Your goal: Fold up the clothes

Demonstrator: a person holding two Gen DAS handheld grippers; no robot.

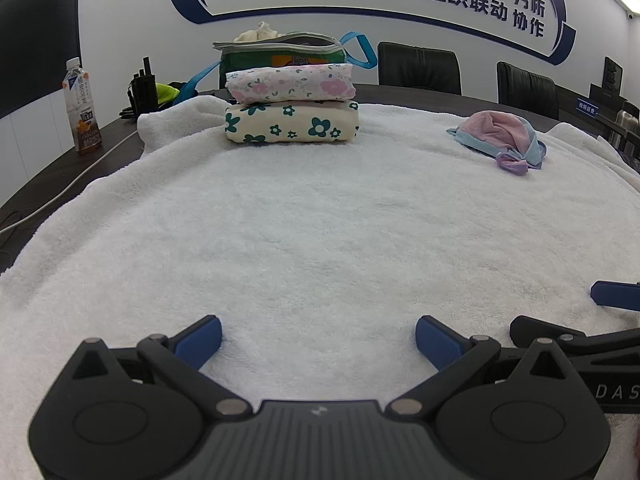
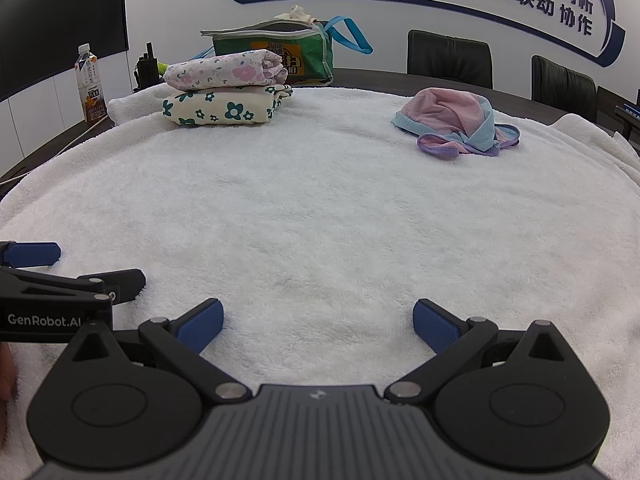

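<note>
**Well clear: both grippers empty over open towel**

Right now I have the left gripper [image 1: 319, 340] low over the white towel [image 1: 312, 220], fingers spread wide with nothing between them. The right gripper [image 2: 318, 326] sits just beside it, equally wide and empty.

Ahead of me the towel is bare all the way to the far edge. At the far left stand two folded garments: the pink-flowered bundle [image 1: 291, 83] rests on the green-flowered bundle [image 1: 291, 123]. Behind them, off the towel, stands a green bag [image 1: 280, 53].

The crumpled pink and blue garment [image 2: 456, 126] lies unfolded at the far right, well apart from the stack.

Past the towel's left edge a bottle [image 1: 82, 108] stands on the dark table [image 1: 52, 176]. Something dark stands beside it, possibly a radio.
</note>
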